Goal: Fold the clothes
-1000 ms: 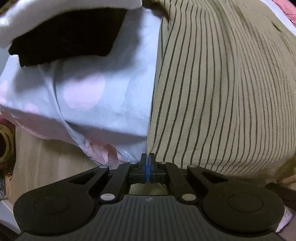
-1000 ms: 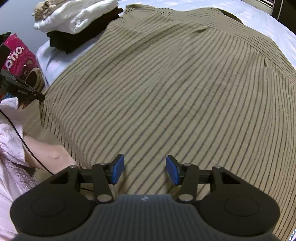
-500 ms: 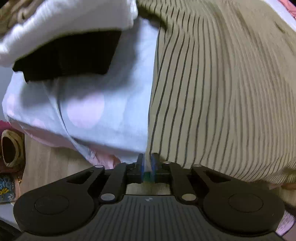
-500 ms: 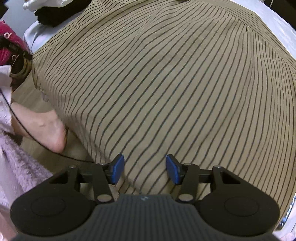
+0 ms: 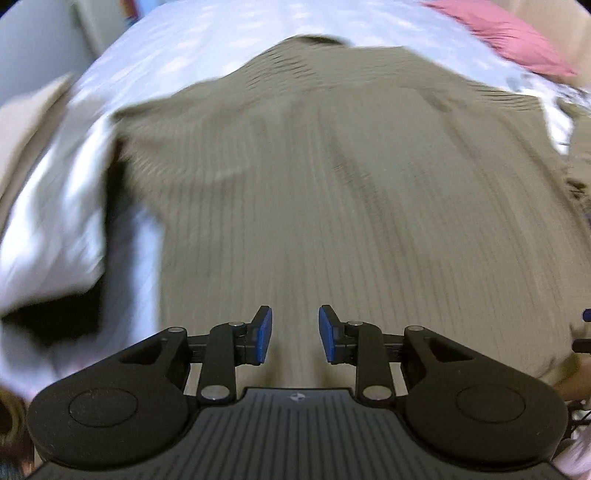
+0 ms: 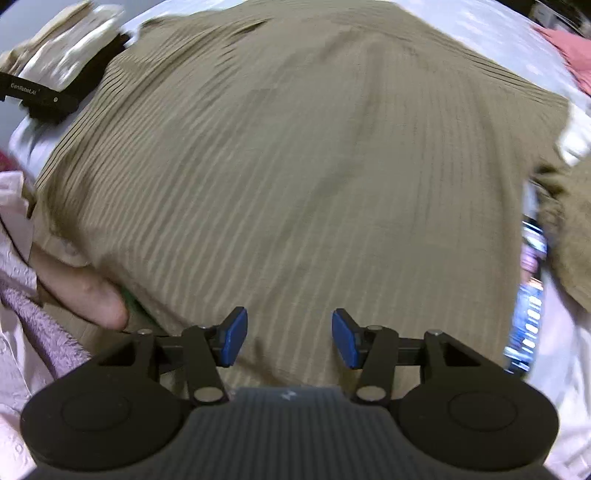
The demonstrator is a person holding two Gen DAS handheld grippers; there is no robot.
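Note:
An olive garment with thin dark stripes [image 5: 332, 206] lies spread flat over a pale bed sheet [image 5: 207, 40] and fills most of both views [image 6: 295, 166]. My left gripper [image 5: 295, 334] is open above the garment's near edge, with nothing between its blue pads. My right gripper [image 6: 290, 341] is open too, over the near part of the same garment. The left wrist view is blurred by motion.
A stack of folded white and dark clothes [image 5: 55, 236] sits left of the garment [image 6: 70, 55]. A pink cloth [image 5: 498, 33] lies at the far right. A bare foot [image 6: 81, 291] and a pink fuzzy fabric [image 6: 22, 302] are at the left. A phone [image 6: 528, 295] lies at the right.
My left gripper has let go of the garment's edge and opened, and has swung up and right over the garment. My right gripper stays open and has shifted slightly.

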